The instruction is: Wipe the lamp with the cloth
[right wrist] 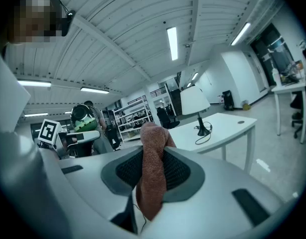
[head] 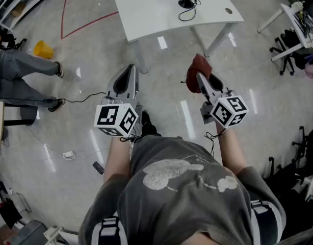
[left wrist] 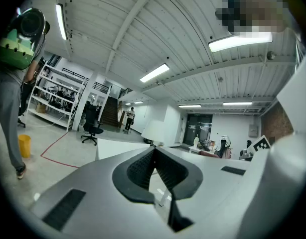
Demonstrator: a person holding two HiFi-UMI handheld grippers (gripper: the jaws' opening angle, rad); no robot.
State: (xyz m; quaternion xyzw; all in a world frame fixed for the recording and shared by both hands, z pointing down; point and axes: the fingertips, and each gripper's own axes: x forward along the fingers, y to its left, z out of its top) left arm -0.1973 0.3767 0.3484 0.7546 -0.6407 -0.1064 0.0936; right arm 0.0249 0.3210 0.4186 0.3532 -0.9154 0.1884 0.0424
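Cloth (right wrist: 152, 180) clamped in right gripper (right wrist: 154, 151); lamp (right wrist: 195, 102) stands on table (right wrist: 230, 125).

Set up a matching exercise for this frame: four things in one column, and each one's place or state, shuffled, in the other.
1. cloth
2. lamp
3. left gripper
4. yellow bucket

A. on the floor
B. shut, holding nothing
C. on the white table
D. pinched by the right gripper

Pairs: 1-D, 2-C, 3-B, 4-A.

floor (head: 166, 86) free fwd to table (head: 146, 9) (lamp (head: 186, 3) stands at far edge).
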